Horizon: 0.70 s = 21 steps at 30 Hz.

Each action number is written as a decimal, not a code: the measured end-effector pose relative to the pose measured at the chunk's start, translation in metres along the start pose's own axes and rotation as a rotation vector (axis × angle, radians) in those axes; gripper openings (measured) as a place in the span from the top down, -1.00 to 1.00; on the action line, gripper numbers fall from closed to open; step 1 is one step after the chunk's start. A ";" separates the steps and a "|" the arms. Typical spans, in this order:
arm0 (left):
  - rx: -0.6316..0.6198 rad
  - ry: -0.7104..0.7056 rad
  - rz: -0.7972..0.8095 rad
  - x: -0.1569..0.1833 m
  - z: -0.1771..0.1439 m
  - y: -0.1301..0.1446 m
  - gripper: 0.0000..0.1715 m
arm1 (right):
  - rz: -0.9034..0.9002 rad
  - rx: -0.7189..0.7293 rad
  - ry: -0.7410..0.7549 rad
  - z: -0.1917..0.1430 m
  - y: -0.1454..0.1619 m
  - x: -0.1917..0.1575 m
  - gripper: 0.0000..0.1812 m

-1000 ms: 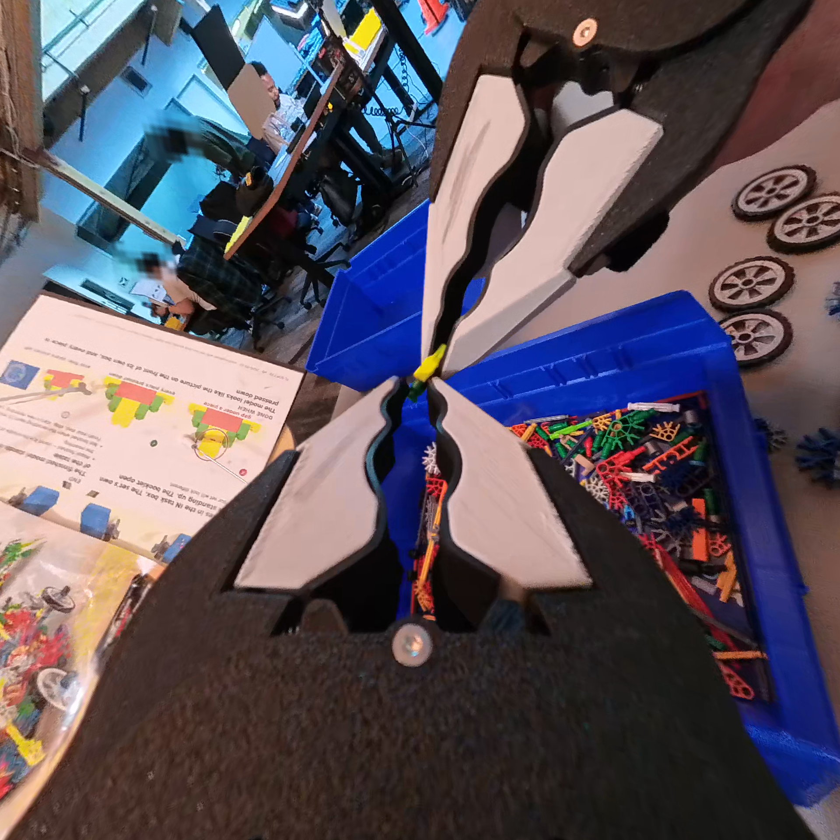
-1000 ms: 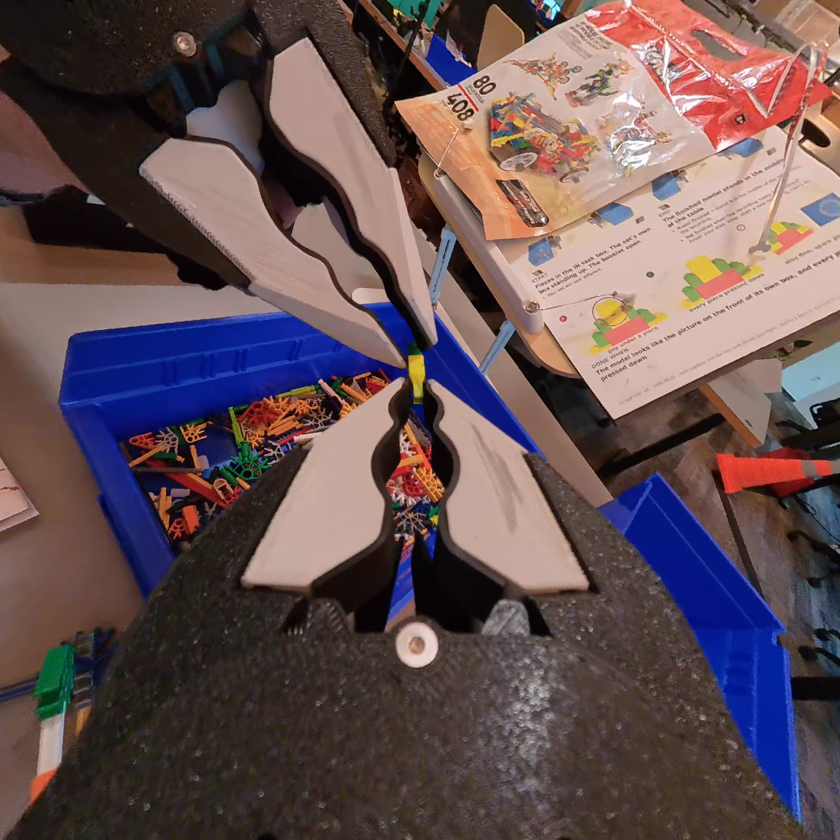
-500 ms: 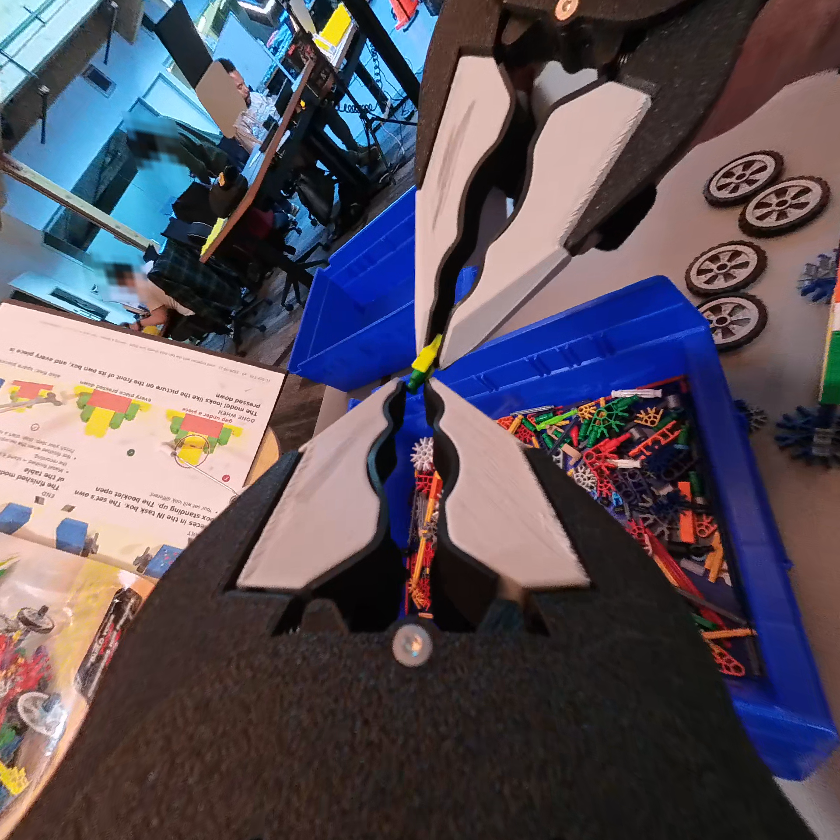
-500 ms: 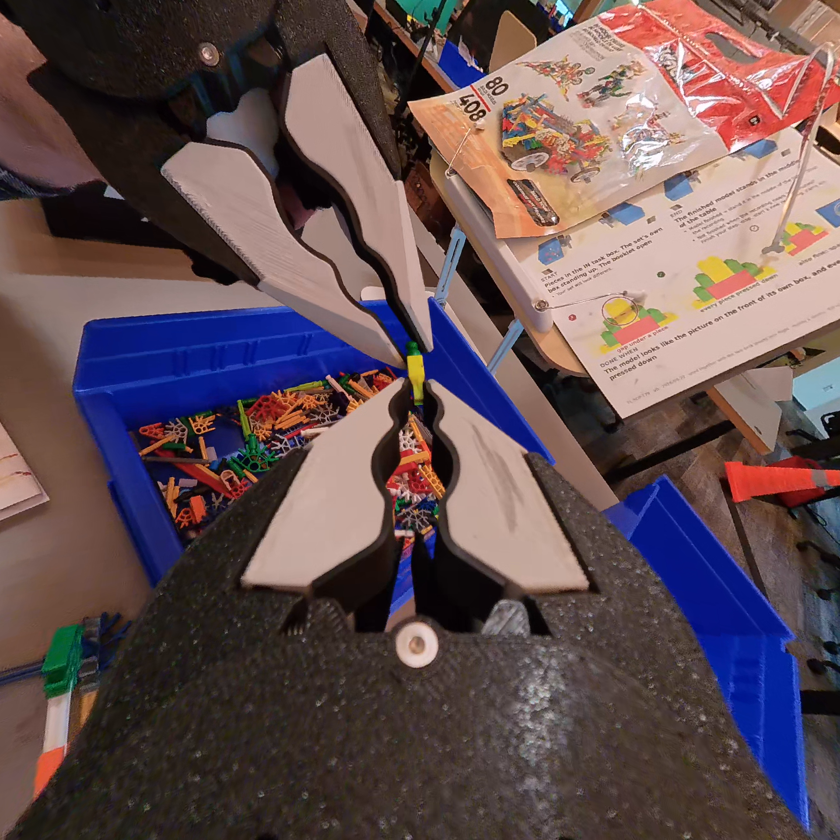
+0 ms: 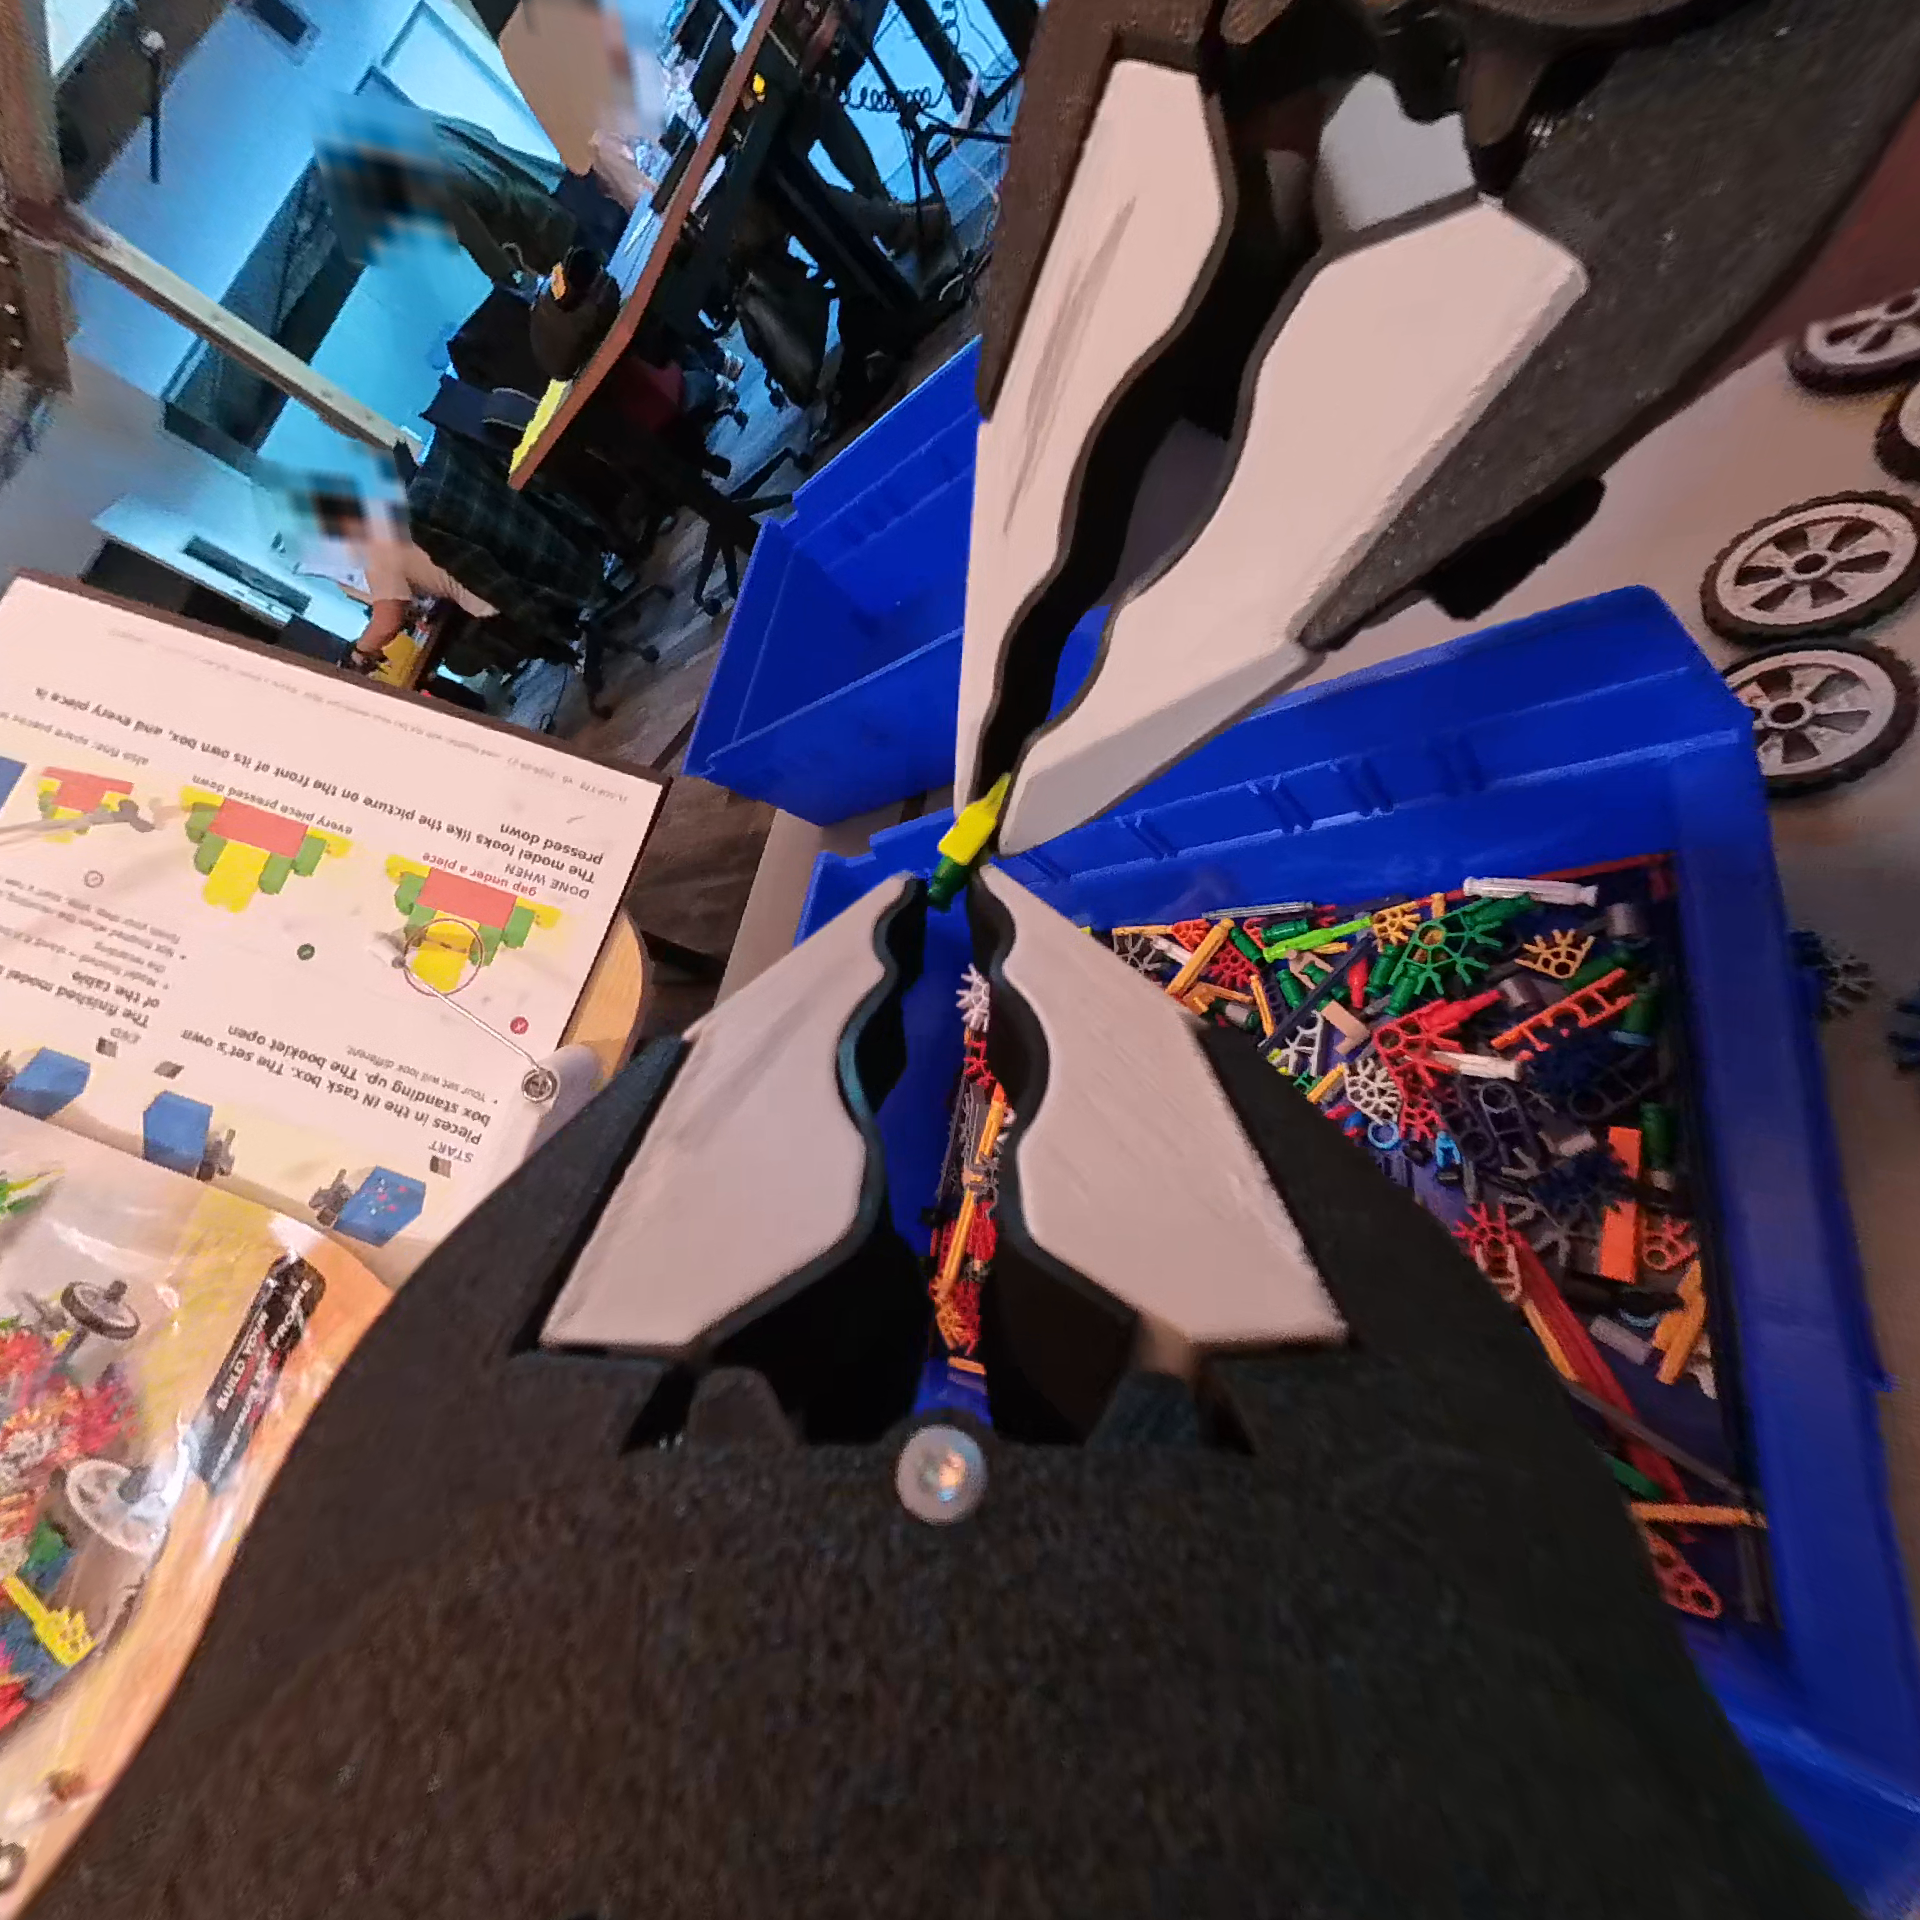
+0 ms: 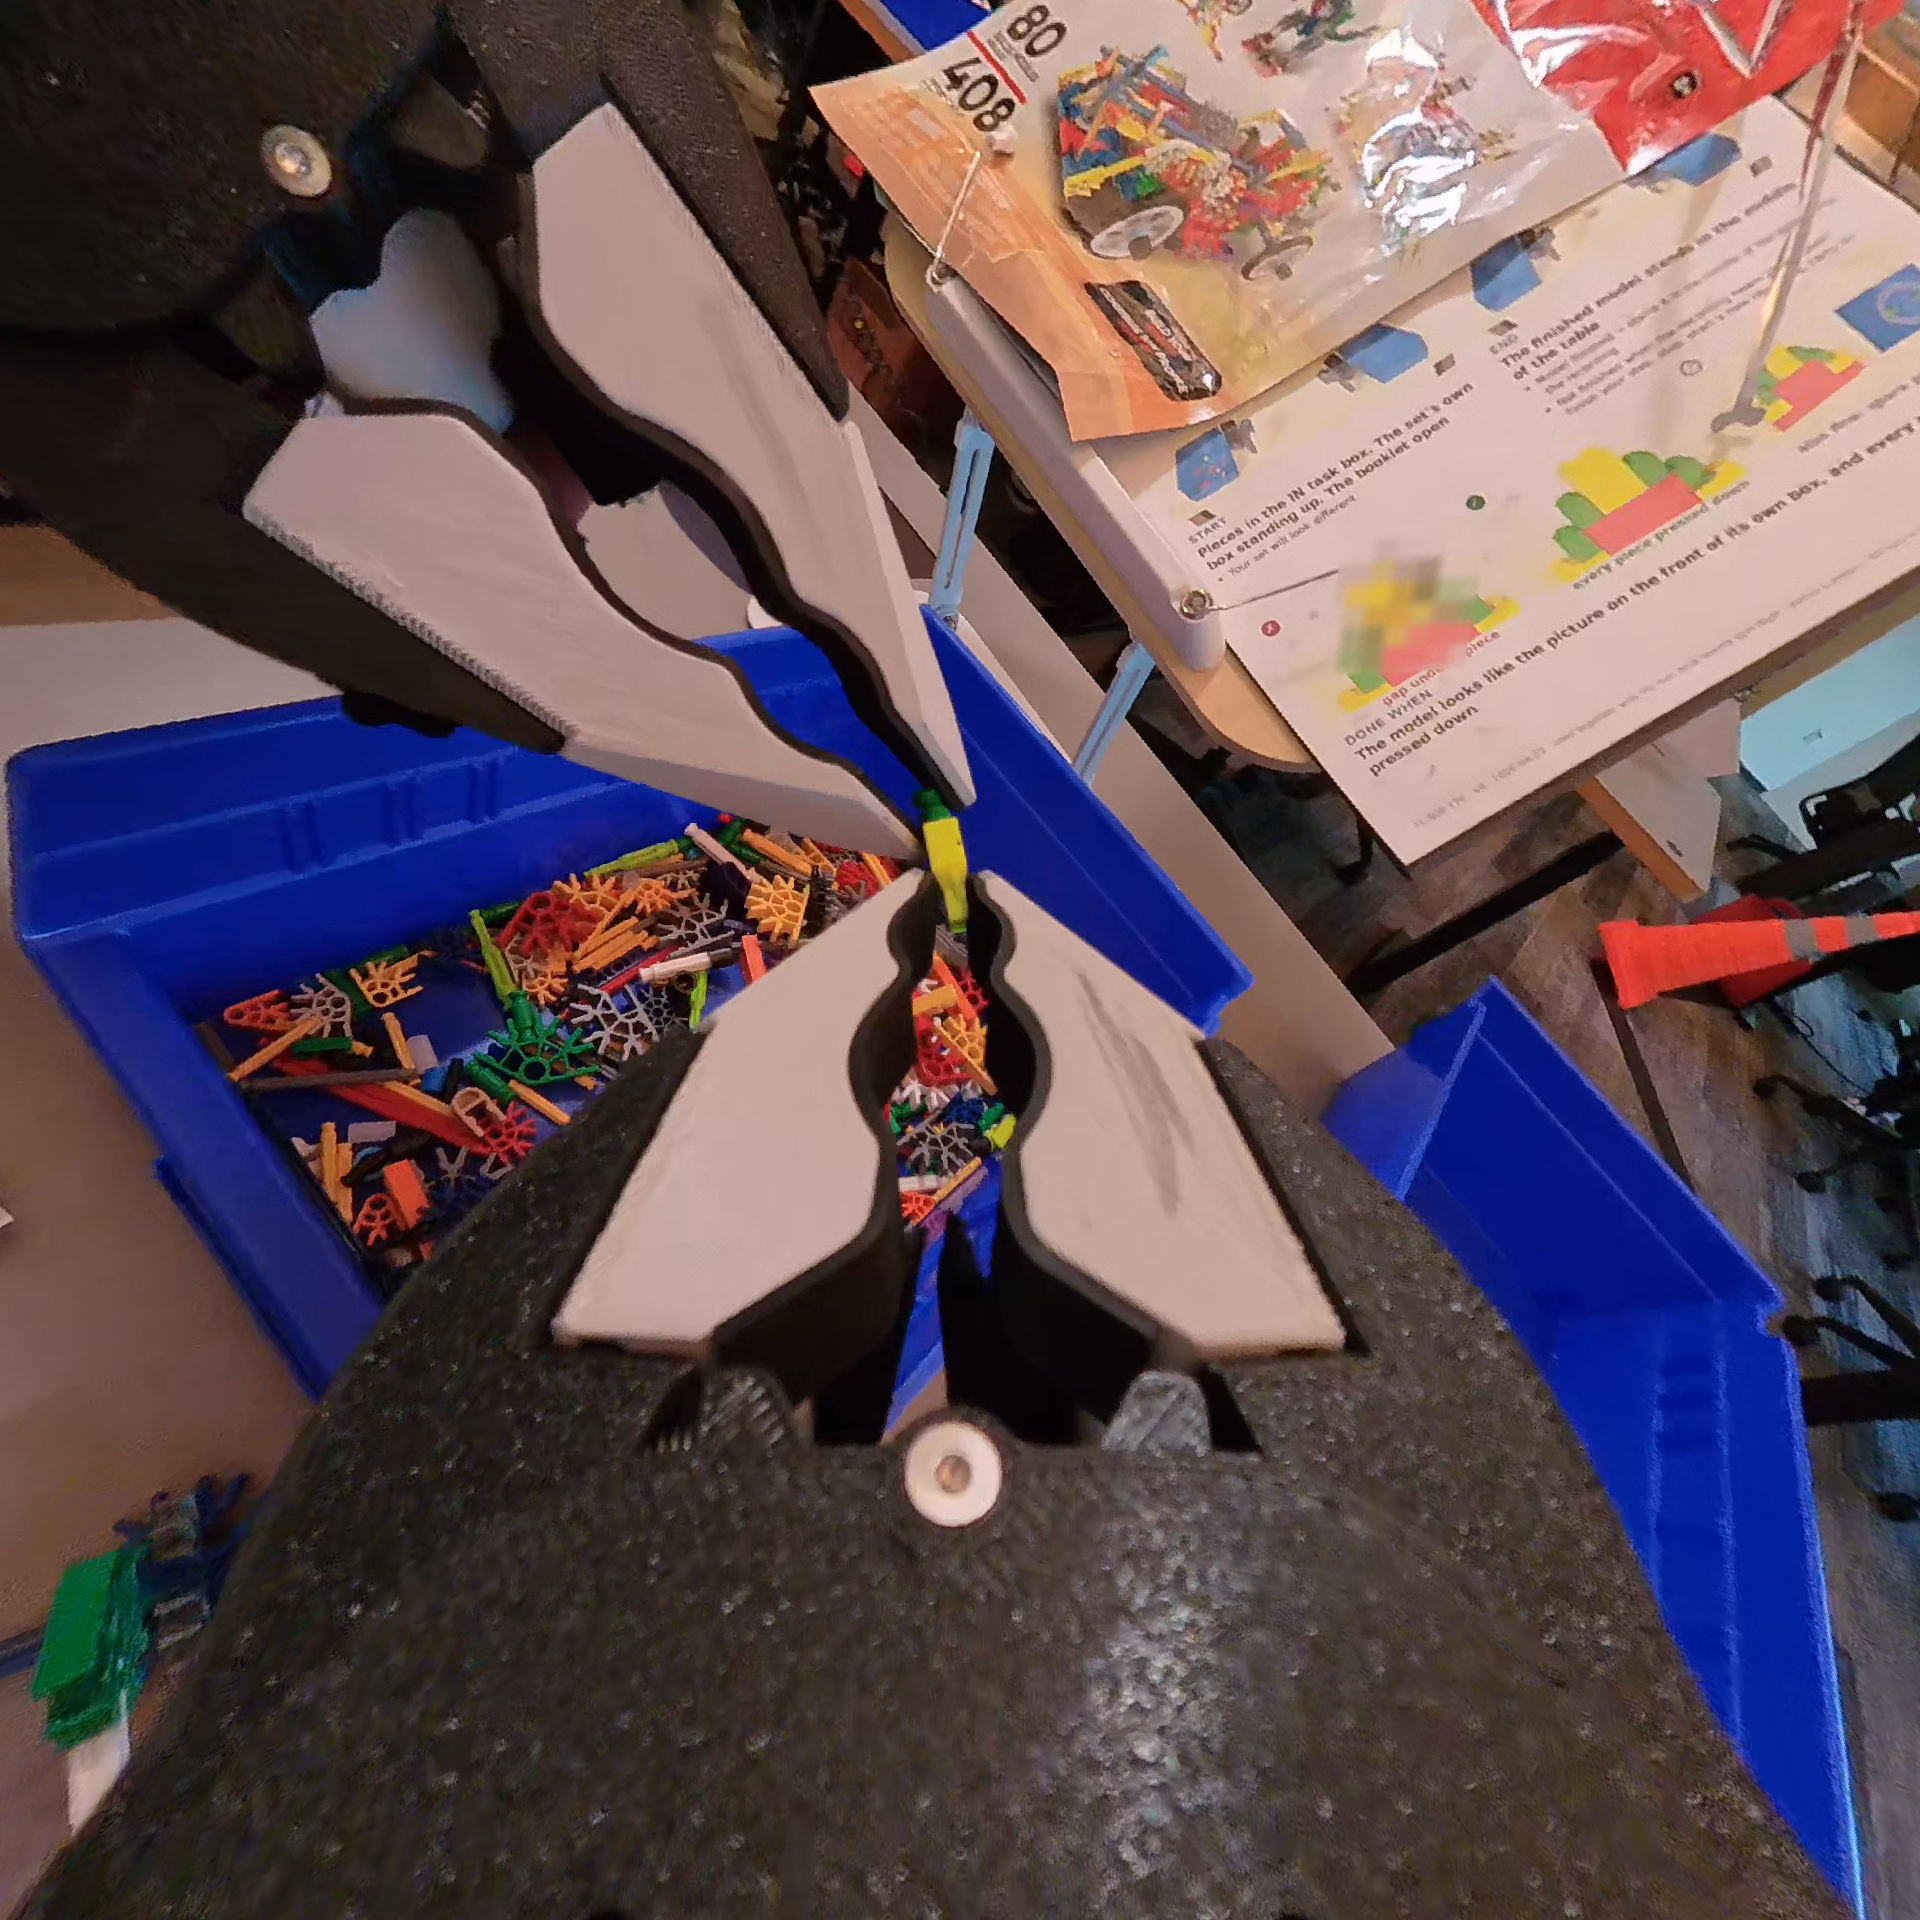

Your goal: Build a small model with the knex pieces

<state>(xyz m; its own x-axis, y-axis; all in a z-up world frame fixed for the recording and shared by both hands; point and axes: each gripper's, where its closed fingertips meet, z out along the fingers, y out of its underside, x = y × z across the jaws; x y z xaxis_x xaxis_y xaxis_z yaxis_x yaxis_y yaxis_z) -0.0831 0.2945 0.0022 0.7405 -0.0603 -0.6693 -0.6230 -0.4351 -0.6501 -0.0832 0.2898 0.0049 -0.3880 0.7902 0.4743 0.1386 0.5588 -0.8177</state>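
Landmark: blue bin [image 5: 1725,1060] [image 6: 125,956] standing on a pale table [image 5: 1704,499] [image 6: 94,1309], loaded with small plastic construction pieces [image 5: 1475,1049] [image 6: 540,1029] in mixed colours.
Left gripper [image 5: 948,891] [image 6: 940,808]: above the bin's far edge, fingertips pinched together on the green end of a short rod. Jaws closed down to the width of that piece.
Right gripper [image 6: 943,885] [image 5: 992,826]: tip to tip with the left one over the same bin edge, jaws likewise closed, clamped on the yellow piece.
Held item: green rod [image 5: 948,878] [image 6: 928,802] and yellow connector [image 5: 975,831] [image 6: 948,854] sit end to end in one line between the two sets of fingertips, clear of the loose pieces below. Whether they are fully seated in each other cannot be told.
Second blue bin [image 5: 862,623] [image 6: 1621,1340]: just beyond the first, past the table edge; its contents are hidden.
Wheels [image 5: 1808,571]: several grey spoked wheels with black tyres lie on the table beside the bin.
Instruction sheet [image 5: 312,935] [image 6: 1558,540]: printed page with coloured brick drawings on a tilted board beside the bin, opposite the wheels.
Booklet [image 6: 1195,197] [image 5: 94,1382]: glossy, pictures a multicoloured model, clipped over the sheet.
Partial assembly [image 6: 94,1652]: green and blue pieces on the table, near the bin.
Background: desks and seated persons well beyond the bins.
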 end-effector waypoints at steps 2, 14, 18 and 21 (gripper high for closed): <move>-0.019 -0.027 -0.021 -0.001 0.003 0.002 0.95 | 0.018 -0.011 0.016 0.003 0.002 0.002 0.98; -0.115 -0.091 -0.097 -0.006 0.018 0.023 0.97 | 0.043 -0.091 0.112 0.024 0.014 0.006 0.98; -0.162 -0.079 -0.098 -0.005 0.020 0.033 0.98 | 0.045 -0.120 0.108 0.031 0.017 0.004 0.98; -0.181 -0.045 -0.126 -0.003 0.023 0.039 0.98 | 0.067 -0.147 0.082 0.037 0.021 0.003 0.98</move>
<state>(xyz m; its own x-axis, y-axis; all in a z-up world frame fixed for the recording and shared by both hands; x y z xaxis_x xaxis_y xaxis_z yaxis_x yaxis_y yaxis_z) -0.1158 0.2981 -0.0293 0.7951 0.0428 -0.6050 -0.4681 -0.5909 -0.6570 -0.1151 0.2945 -0.0228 -0.2990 0.8416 0.4497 0.2954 0.5298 -0.7950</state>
